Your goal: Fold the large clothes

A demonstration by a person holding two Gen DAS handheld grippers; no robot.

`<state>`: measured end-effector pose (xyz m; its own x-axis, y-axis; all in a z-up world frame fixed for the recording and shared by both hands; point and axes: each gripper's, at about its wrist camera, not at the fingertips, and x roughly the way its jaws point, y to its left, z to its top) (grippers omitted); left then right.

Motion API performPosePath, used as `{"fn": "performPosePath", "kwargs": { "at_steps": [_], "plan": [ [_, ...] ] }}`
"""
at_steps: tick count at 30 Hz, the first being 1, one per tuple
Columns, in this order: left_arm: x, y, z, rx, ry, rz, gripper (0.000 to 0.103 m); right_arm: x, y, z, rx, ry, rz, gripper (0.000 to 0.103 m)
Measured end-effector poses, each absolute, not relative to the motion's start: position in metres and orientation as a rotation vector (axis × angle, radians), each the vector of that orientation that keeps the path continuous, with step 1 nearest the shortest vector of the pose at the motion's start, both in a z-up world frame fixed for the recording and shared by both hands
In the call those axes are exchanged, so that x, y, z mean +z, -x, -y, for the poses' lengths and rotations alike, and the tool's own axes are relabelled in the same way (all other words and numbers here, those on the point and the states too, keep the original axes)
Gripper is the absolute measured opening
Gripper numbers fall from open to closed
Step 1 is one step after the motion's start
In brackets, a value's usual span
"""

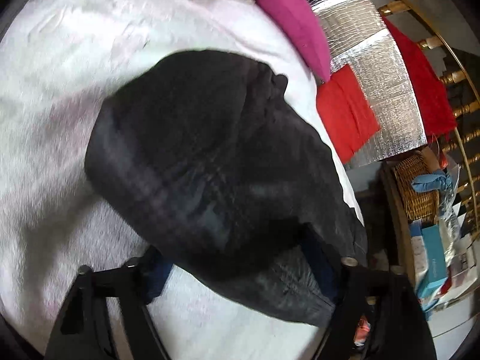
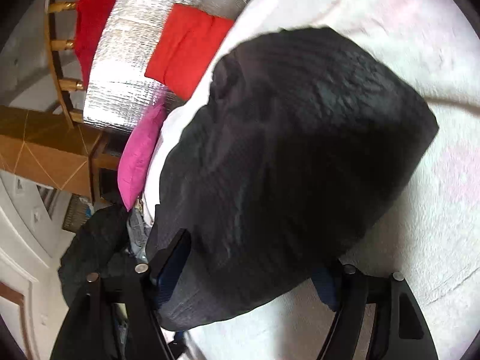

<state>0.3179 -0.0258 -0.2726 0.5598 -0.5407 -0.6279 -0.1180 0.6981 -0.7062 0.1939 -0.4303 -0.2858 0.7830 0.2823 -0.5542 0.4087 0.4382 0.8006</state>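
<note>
Black garment [image 1: 216, 162] half-folded on the bed, both grippers at its near edge

It's bunched on the white blanket [image 1: 60, 120]. Left gripper [image 1: 240, 273] and right gripper [image 2: 249, 273] both have jaws spread with cloth between them; can't tell if either's actually pinching. Looks like mid-fold to me. Next move probably needs a firm grab on both corners, then carrying that edge over evenly.

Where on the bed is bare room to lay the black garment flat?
Bare white cover stretches along one side of the black garment, away from the cushions. The other side is crowded: the pink cushion, red cushion and silver foil sheet line that edge, and darker clothes pile beyond.
</note>
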Motion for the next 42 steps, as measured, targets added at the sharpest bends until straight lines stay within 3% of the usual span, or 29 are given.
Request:
{"fn": "performPosePath", "kwargs": {
  "at_steps": [2, 5, 8, 10, 11, 14, 20, 32, 42],
  "plan": [
    [-0.270, -0.319, 0.034, -0.278, 0.714, -0.937, 0.053, -0.269, -0.193, 0.428, -0.142, -1.013, -0.705, 0.049],
    [-0.269, -0.316, 0.037, -0.284, 0.668, -0.906, 0.047, -0.254, -0.188, 0.415, -0.193, -0.889, -0.672, 0.043],
    [-0.274, -0.316, 0.037, -0.282, 0.630, -0.924, 0.052, -0.261, -0.184, 0.406, -0.238, -0.829, -0.716, 0.044],
    [-0.279, -0.317, 0.038, -0.272, 0.603, -0.935, 0.060, -0.274, -0.177, 0.408, -0.221, -0.882, -0.755, 0.048],
    [-0.280, -0.318, 0.039, -0.278, 0.592, -0.928, 0.063, -0.276, -0.173, 0.411, -0.209, -0.916, -0.754, 0.058],
    [-0.278, -0.316, 0.045, -0.297, 0.528, -0.919, 0.069, -0.271, -0.156, 0.420, -0.192, -0.933, -0.768, 0.073],
    [-0.275, -0.291, 0.052, -0.289, 0.355, -0.907, 0.085, -0.267, -0.127, 0.431, -0.107, -0.935, -0.801, 0.073],
    [-0.276, -0.250, 0.069, -0.250, 0.128, -0.979, 0.086, -0.263, -0.104, 0.457, -0.077, -0.931, -0.792, 0.073],
    [-0.265, -0.263, 0.044, -0.270, 0.423, -1.010, 0.086, -0.263, -0.122, 0.449, -0.009, -0.998, -0.780, 0.075]
  ]
}}
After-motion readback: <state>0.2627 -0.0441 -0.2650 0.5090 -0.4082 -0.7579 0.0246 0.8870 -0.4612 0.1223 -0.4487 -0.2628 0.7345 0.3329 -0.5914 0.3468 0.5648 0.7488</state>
